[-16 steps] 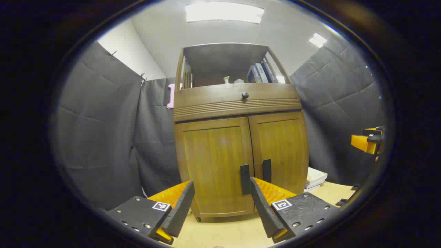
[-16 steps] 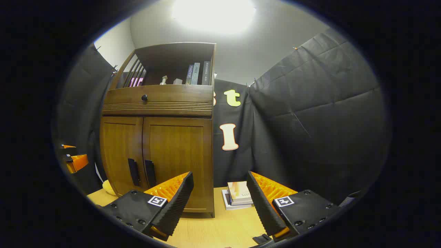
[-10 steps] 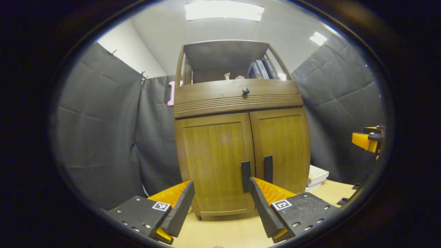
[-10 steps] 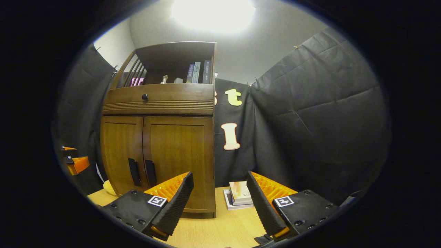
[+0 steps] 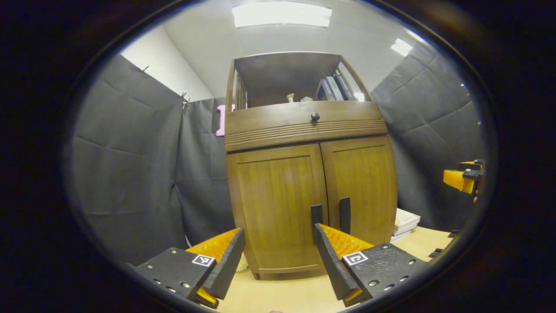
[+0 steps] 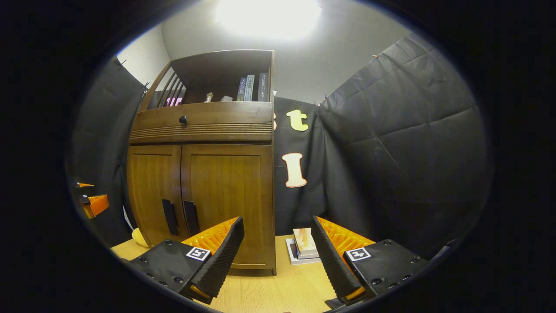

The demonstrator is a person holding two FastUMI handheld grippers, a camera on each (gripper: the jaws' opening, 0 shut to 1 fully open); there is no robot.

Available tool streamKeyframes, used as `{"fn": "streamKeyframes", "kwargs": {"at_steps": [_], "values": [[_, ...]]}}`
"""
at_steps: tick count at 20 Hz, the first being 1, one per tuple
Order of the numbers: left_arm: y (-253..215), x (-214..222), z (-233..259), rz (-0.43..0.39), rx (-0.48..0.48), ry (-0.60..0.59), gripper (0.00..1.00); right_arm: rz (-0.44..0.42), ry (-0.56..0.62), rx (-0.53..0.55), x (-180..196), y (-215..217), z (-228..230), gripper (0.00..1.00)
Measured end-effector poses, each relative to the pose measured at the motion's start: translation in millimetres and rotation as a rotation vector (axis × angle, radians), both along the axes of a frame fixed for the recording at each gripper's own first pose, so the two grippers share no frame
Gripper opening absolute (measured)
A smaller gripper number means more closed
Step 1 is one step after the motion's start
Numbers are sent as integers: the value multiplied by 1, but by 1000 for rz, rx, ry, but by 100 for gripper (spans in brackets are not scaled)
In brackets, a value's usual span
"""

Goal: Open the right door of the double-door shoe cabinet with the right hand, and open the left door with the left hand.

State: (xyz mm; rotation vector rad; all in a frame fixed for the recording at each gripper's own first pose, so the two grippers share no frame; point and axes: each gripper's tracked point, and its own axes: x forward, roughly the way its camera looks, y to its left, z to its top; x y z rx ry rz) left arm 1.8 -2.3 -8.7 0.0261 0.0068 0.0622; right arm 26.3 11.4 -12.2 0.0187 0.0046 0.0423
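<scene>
Brown wooden shoe cabinet (image 5: 310, 191) stands upright, both doors shut

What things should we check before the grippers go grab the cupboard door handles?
1. Both doors of the brown wooden shoe cabinet shut: ok.
2. Dark bar handle on the right door in plain sight: ok.
3. Dark bar handle on the left door in plain sight: ok.
4. Right gripper open, ready to grasp: ok.
5. Left gripper open: ok.
6. Right gripper lined up with its handle: not ok; it aims past the cabinet's right edge, toward the stack of books on the light wooden floor.
</scene>
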Motion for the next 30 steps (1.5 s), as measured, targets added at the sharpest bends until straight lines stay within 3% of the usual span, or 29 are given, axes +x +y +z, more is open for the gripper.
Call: {"fn": "streamKeyframes", "kwargs": {"at_steps": [11,23,30], "values": [[9,-21,13,95,14,-8,91,129,-27,19,33,52,1,97],[18,-28,15,276,53,15,93,277,-30,32,86,139,-10,98],[28,-29,18,391,77,29,92,315,-14,45,107,172,-17,98]]}}
